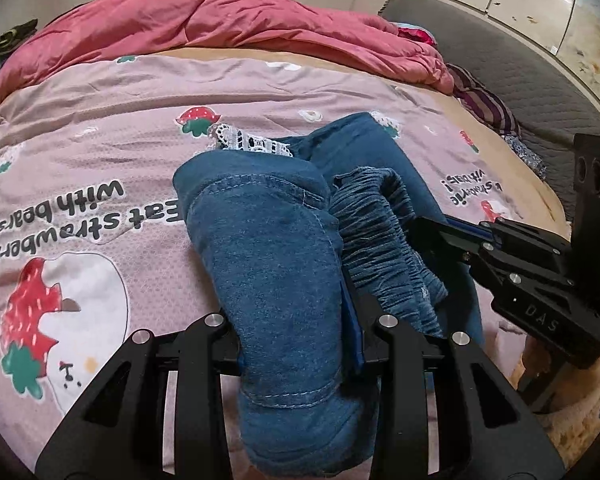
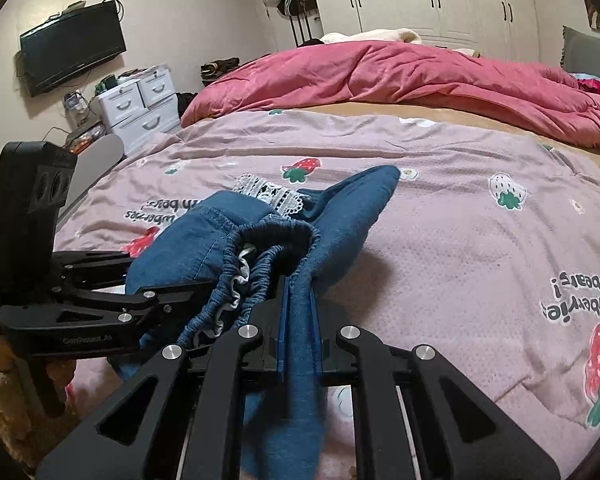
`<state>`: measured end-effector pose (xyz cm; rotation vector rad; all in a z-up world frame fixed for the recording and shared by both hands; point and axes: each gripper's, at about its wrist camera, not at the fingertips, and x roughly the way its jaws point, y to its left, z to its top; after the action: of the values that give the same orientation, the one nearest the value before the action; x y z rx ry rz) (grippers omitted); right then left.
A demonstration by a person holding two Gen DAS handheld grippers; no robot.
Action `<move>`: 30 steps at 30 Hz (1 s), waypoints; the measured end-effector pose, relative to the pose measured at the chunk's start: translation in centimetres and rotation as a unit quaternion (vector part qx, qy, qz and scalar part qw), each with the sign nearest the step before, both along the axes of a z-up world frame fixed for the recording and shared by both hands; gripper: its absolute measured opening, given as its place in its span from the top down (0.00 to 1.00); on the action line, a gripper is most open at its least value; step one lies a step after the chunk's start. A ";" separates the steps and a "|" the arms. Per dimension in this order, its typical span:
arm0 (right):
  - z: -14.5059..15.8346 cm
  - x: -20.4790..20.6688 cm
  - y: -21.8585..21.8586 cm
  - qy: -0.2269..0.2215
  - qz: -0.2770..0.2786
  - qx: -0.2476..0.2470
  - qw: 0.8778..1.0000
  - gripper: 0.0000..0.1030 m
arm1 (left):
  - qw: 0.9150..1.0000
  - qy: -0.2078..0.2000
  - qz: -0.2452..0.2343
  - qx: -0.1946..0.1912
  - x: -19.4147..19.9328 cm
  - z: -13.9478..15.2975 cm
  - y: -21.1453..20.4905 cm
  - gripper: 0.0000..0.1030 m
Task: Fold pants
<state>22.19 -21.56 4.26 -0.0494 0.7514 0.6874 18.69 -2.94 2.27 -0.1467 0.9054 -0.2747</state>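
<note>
Blue denim pants (image 1: 268, 248) with an elastic waistband (image 1: 376, 232) and white lace trim (image 1: 252, 142) lie bunched on a pink strawberry-print blanket (image 1: 100, 160). My left gripper (image 1: 300, 344) is shut on a thick fold of the pants near a pocket seam. My right gripper (image 2: 300, 344) is shut on a narrow fold of the pants (image 2: 300, 240) beside the waistband (image 2: 260, 256). Each gripper shows in the other's view: the right one (image 1: 432, 232) at the waistband, the left one (image 2: 172, 300) at the left. The two grippers are close together.
A crumpled red duvet (image 2: 400, 76) lies across the far side of the bed. White drawers (image 2: 140, 108) and a wall television (image 2: 72, 48) stand at the left. A grey headboard (image 1: 500, 68) and striped cloth (image 1: 484, 104) are at the right.
</note>
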 end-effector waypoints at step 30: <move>-6.6 2.0 -1.3 0.053 -0.085 -0.101 0.990 0.67 | 0.998 0.042 0.031 -0.025 0.4 -3.6 1.9 0.45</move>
<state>24.20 -22.88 -2.30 -0.1333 0.9158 0.4525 19.09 -1.04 -1.37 -0.2338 0.9765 -0.2353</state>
